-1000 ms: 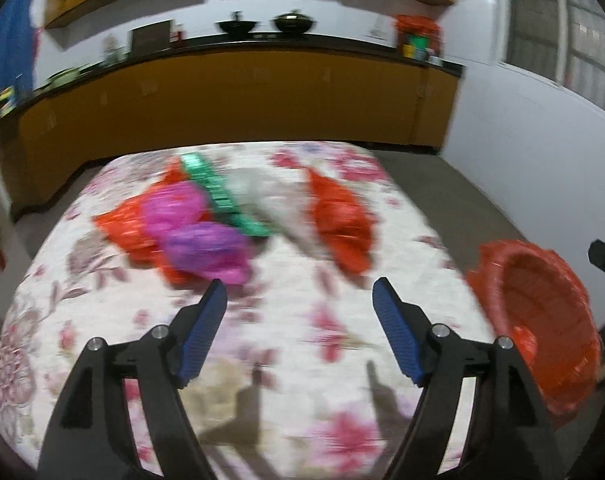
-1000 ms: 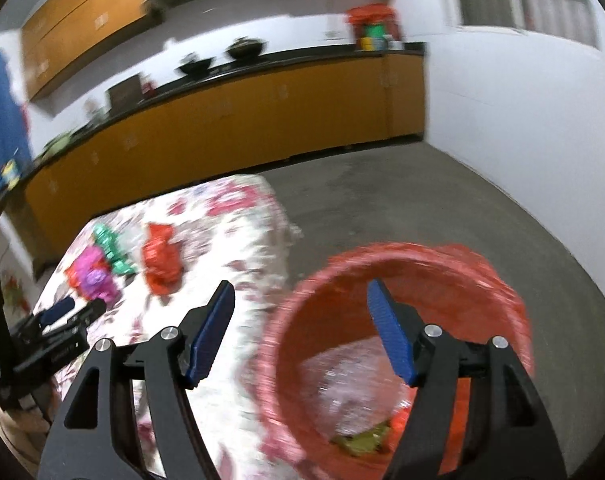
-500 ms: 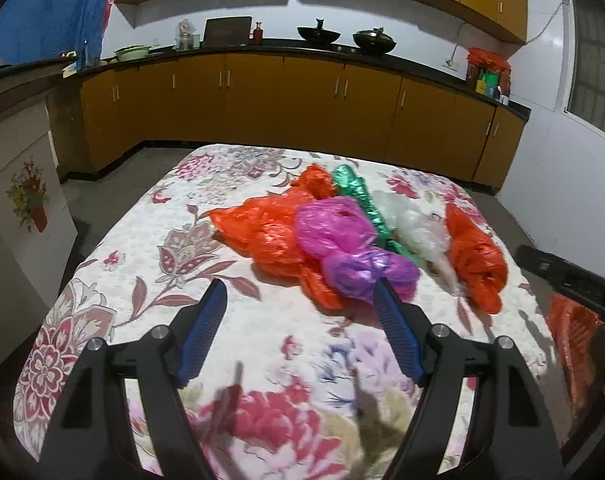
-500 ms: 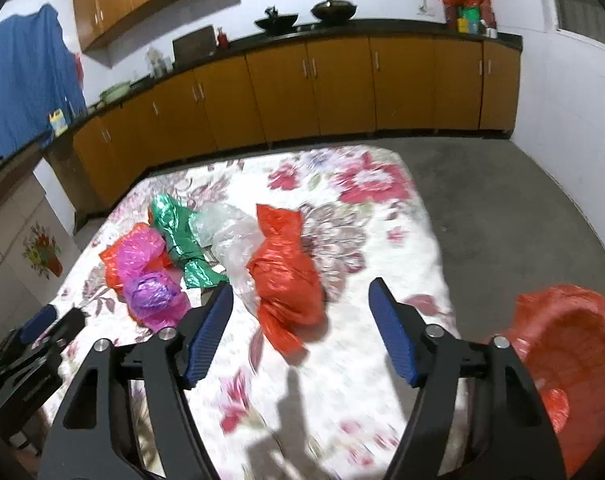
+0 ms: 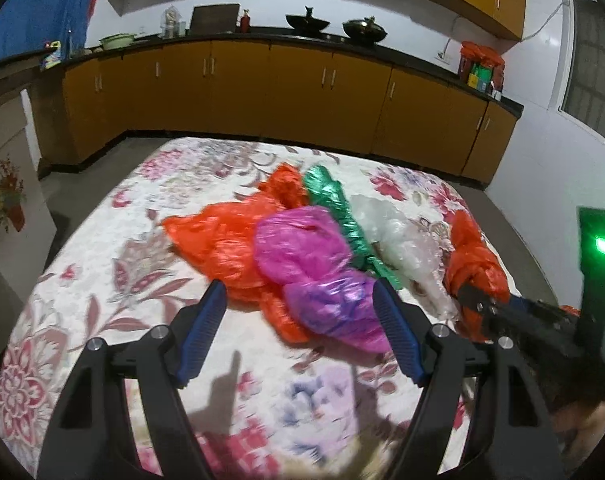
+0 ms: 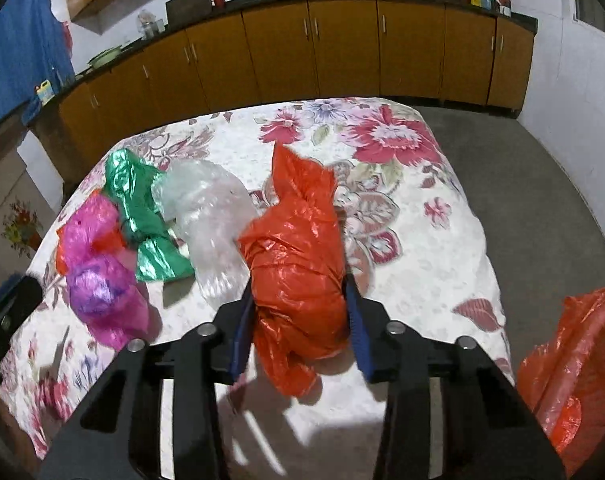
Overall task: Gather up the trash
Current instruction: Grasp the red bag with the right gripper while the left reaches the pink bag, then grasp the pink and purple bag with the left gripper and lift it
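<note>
Crumpled plastic bags lie on a floral-cloth table [image 5: 102,280]: an orange one [image 5: 218,244], a pink-purple one [image 5: 314,268], a green foil one [image 5: 334,208], a clear one [image 5: 398,236] and an orange bag at the right [image 6: 298,264]. My right gripper [image 6: 298,296] stands open with its fingers on either side of that right orange bag [image 5: 474,264]. My left gripper [image 5: 300,304] is open, just short of the pink-purple bag [image 6: 98,272]. An orange-lined bin [image 6: 578,368] stands off the table's right edge.
Orange kitchen cabinets [image 5: 294,92] with a dark counter run along the back wall. Grey floor [image 6: 542,200] lies to the right of the table. A white cabinet with a flower sticker [image 5: 6,200] stands at the left.
My right gripper moved from over the bin to the table and now straddles the right orange bag. My left gripper moved closer to the pink-purple bag.
</note>
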Available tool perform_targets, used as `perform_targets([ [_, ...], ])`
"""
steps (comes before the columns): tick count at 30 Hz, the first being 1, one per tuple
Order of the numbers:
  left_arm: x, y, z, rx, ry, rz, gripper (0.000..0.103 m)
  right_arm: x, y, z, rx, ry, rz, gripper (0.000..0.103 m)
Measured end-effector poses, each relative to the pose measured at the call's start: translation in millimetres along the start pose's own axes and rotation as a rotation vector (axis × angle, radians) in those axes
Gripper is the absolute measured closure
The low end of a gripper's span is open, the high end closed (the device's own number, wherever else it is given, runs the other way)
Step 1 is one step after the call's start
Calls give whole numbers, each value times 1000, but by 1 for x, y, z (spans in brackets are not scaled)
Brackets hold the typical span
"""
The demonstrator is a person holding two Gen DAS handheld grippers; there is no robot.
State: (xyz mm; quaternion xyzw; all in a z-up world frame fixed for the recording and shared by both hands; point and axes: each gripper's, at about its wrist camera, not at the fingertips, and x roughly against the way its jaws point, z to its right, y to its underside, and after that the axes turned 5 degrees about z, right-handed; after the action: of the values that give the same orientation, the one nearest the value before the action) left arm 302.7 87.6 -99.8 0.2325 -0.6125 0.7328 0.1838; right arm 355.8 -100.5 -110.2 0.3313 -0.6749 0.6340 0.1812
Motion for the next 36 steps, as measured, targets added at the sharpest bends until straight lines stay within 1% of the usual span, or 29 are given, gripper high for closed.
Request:
perform_targets([
  [4,-22,0,14,-1,-8,-53,29,15,9,10,-9,2,13,64],
  [7,-33,2,16,12,-19,-81,29,22,13,18,-31,-2,14,65],
  [9,-38,3,16,25,-14,-90,31,24,14,21,-41,-6,13,64],
  [11,-39,4,18,21,-1,-92,43,27,16,22,-45,-11,12,64],
  [12,-39,5,21,12,2,-92,43,28,17,22,-46,-13,12,65],
  [14,-37,7,26,-11,0,-87,47,28,19,22,-49,-19,10,64],
  [16,-37,9,28,-10,11,-96,48,29,22,21,-54,-23,8,64],
  [19,-37,8,26,33,31,-110,45,31,23,21,-59,-26,7,64],
  [22,-41,4,27,49,18,-117,43,32,23,21,-59,-28,10,64],
  [26,-52,0,34,40,12,-130,42,32,23,22,-61,-26,11,64],
  [29,-60,2,40,40,41,-159,43,31,25,24,-65,-25,9,64],
  [30,-63,3,43,34,44,-162,44,31,25,24,-66,-25,9,64],
  [32,-65,6,45,29,59,-160,58,32,26,25,-65,-24,11,64],
  [36,-61,8,48,16,74,-140,65,36,27,28,-61,-17,17,64],
])
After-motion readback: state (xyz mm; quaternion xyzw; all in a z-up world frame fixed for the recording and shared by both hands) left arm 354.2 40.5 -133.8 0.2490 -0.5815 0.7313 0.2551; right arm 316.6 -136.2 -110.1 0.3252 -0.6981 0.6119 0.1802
